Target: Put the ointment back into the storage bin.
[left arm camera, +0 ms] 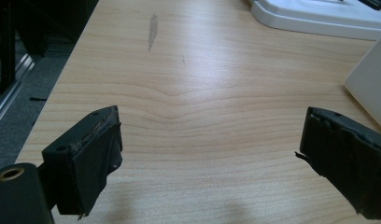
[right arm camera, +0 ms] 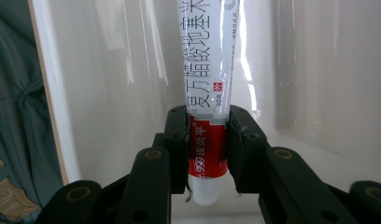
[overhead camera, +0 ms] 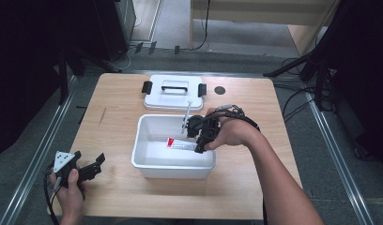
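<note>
While right gripper (right arm camera: pixel 207 154) clamps tube (right arm camera: pixel 209 70), bin (overhead camera: pixel 147 161) below

The table (overhead camera: pixel 114 131) is light wood with a fine grain and one small dark streak. The bin (overhead camera: pixel 147 166) is white, and the lid (overhead camera: pixel 173 101) behind it is white with black clips. The tube (right arm camera: pixel 208 70) is white with black characters and a red band near its white cap. Both hand-held grippers, left (left arm camera: pixel 212 154) and right (right arm camera: pixel 207 140), are black; the left one carries a grey plate (overhead camera: pixel 63 161). The floor (overhead camera: pixel 316 154) is grey.
</note>
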The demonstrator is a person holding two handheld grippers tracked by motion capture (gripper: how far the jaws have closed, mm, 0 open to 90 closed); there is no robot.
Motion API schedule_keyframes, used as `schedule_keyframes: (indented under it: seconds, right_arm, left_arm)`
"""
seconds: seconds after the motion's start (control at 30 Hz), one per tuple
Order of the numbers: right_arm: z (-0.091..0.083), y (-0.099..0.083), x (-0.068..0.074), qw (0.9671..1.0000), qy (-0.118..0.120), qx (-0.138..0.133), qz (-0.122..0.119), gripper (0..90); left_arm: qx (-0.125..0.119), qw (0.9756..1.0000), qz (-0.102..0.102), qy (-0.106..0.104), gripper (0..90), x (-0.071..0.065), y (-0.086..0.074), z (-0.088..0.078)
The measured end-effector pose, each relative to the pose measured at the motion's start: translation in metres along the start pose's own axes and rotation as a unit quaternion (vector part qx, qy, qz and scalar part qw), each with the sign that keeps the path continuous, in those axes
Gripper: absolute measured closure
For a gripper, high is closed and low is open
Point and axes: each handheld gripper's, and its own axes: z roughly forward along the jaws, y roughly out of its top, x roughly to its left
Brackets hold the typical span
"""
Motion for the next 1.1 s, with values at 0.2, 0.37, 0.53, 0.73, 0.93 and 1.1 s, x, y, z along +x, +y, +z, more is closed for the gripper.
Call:
schedule_keyframes:
  seconds: [0.2, 0.37, 0.53, 0.73, 0.93, 1.1]
  right_arm:
    - [0.013, 0.001, 0.001, 0.9998, 0.008, 0.016, -0.004, 72.4]
    - [0.020, 0.003, 0.003, 0.9995, 0.007, 0.028, -0.008, 72.3]
    - [0.029, 0.008, 0.007, 0.9984, -0.008, 0.053, -0.018, 72.3]
    - [0.038, 0.014, 0.012, 0.9962, -0.014, 0.081, -0.029, 72.2]
    - [0.045, 0.015, 0.012, 0.9952, -0.013, 0.094, -0.025, 72.2]
    - [0.046, 0.016, 0.011, 0.9949, -0.011, 0.097, -0.023, 72.0]
  left_arm:
    - [0.001, 1.0000, 0.000, -0.001, 6.2, 0.000, 0.000, 0.000]
    - [0.001, 1.0000, 0.000, -0.001, 6.2, 0.000, 0.000, 0.000]
    - [0.001, 1.0000, -0.001, -0.002, 6.2, 0.000, 0.000, 0.000]
    - [0.000, 1.0000, -0.001, -0.003, 6.2, 0.000, 0.000, 0.000]
    - [0.000, 1.0000, -0.002, -0.003, 6.2, 0.000, 0.000, 0.000]
    - [-0.001, 1.0000, -0.002, -0.004, 6.2, 0.000, 0.000, 0.000]
